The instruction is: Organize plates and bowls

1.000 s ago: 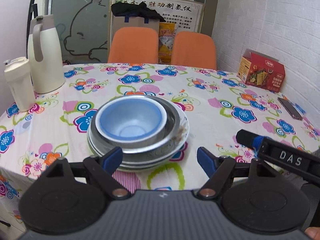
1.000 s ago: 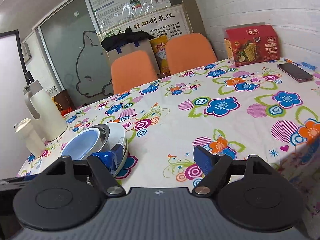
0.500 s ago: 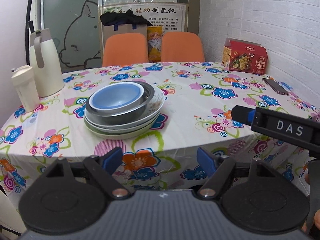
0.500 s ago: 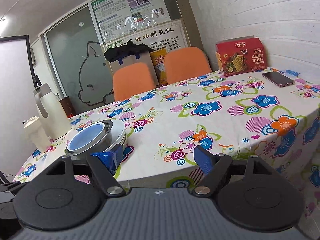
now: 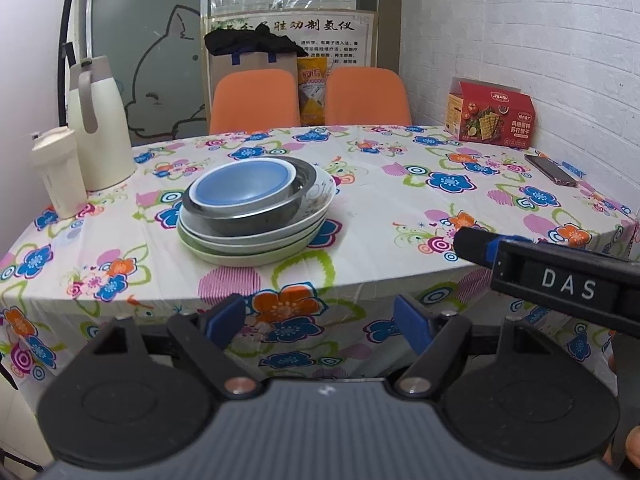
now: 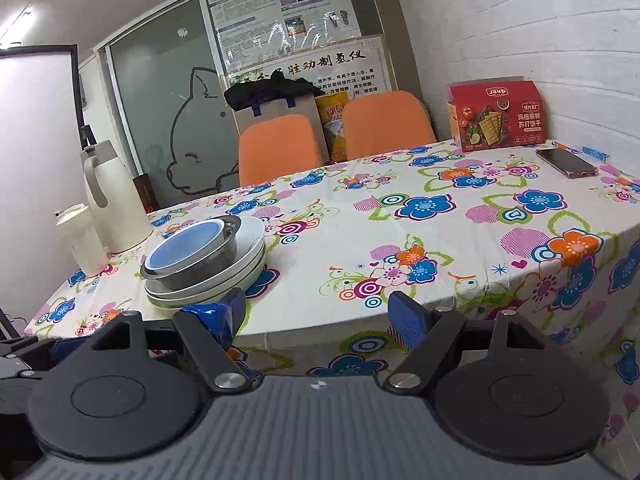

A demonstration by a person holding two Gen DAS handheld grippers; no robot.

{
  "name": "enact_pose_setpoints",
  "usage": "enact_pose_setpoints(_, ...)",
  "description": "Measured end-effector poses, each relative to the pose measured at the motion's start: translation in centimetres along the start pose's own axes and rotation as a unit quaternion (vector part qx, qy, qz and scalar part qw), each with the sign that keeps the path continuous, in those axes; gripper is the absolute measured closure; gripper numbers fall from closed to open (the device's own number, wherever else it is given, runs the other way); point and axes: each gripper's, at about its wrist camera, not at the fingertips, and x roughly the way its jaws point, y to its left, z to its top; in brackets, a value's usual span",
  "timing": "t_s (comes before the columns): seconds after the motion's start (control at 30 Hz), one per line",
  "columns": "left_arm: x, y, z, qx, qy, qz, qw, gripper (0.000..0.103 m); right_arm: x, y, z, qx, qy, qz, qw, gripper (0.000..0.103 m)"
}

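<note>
Left wrist view: the left hand-held gripper [image 5: 320,318] hangs off the near edge of the surface [image 5: 400,216], its blue-padded fingers spread wide with nothing between them. The stack [image 5: 256,208] sits on the flowered cloth, well beyond the gripper: a blue bowl [image 5: 242,182] nested in a steel bowl [image 5: 260,216], which rests in white plates [image 5: 280,240]. Left of the stack stand a cream jug [image 5: 98,128] and a smaller cup [image 5: 58,172], just beside each other. Far right of the stack, by the brick wall, are a red box [image 5: 490,116] and a phone [image 5: 552,168]. Two orange chairs [image 5: 256,100] stand behind the stack. The right hand-held gripper [image 5: 560,280] juts in from the right, clear of the stack. In the right wrist view its fingers [image 6: 408,320] are likewise spread and empty, with the stack [image 6: 208,256] ahead to the left.
</note>
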Motion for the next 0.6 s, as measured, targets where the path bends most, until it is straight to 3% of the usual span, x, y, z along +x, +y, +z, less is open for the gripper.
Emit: enact_pose_setpoints(0.6, 0.07, 0.00, -0.04, 0.001, -0.001, 0.007, 1.0000, 0.026, -0.34, 0.19, -0.19, -0.004, -0.004, 0.003, 1.000, 0.038)
